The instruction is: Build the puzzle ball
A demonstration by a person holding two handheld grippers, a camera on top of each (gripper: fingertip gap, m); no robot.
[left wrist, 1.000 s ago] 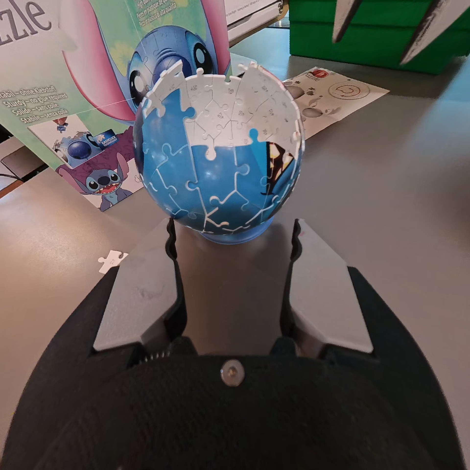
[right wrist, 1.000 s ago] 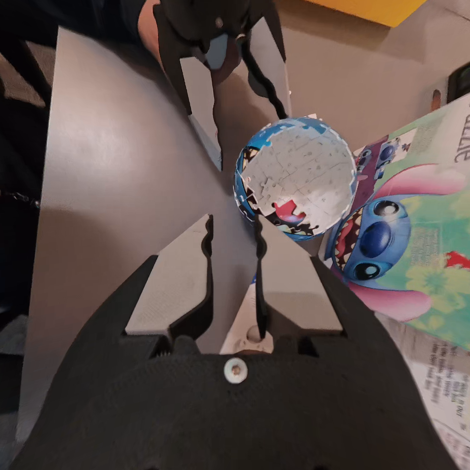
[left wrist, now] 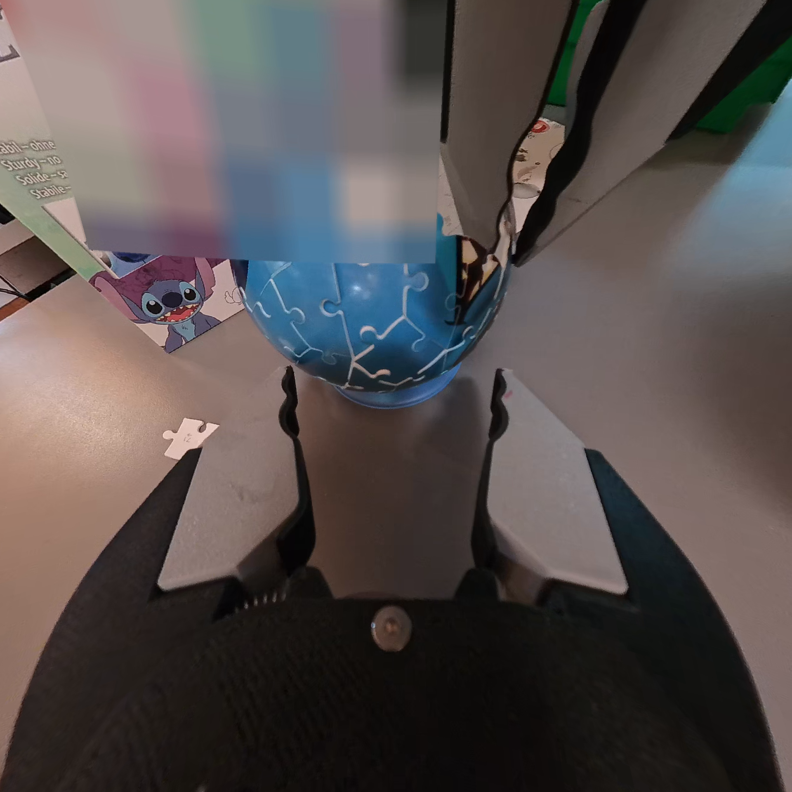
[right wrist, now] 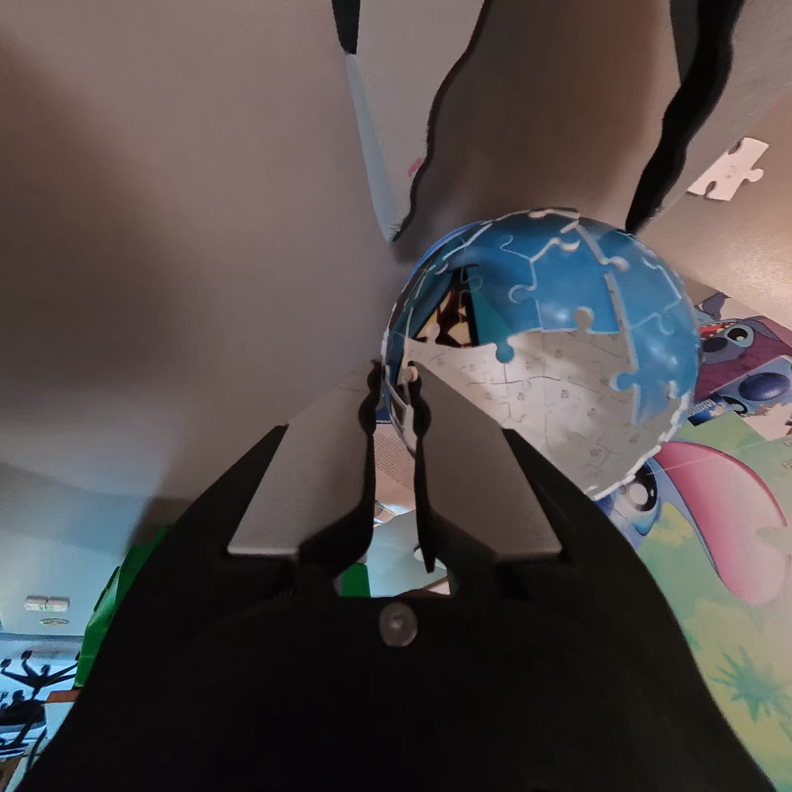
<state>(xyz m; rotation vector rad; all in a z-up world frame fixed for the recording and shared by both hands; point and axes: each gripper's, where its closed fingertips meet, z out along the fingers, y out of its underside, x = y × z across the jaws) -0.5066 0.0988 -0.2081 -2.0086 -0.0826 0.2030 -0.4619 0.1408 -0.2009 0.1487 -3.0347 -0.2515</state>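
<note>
The partly built blue puzzle ball point(left wrist: 373, 321) stands on a blue ring stand point(left wrist: 398, 392) on the grey table. Its upper part is hidden by a blurred patch. My left gripper point(left wrist: 394, 377) is open and empty, low on the table, with its tips just in front of the stand. My right gripper point(left wrist: 508, 240) comes down from above and pinches the ball's right rim. In the right wrist view the right gripper point(right wrist: 394, 368) is shut on the edge of the ball point(right wrist: 557, 308), whose white inside shows. The left gripper point(right wrist: 512, 223) stands open behind it.
A loose white puzzle piece point(left wrist: 188, 437) lies left of my left gripper; it also shows in the right wrist view point(right wrist: 724, 175). The printed puzzle box point(left wrist: 171, 300) stands behind the ball on the left. An instruction sheet point(left wrist: 535, 163) and a green crate point(left wrist: 750, 85) are at the back right.
My right gripper has swung round, come in to the ball and closed on its rim. My left gripper has stayed open in front of the stand.
</note>
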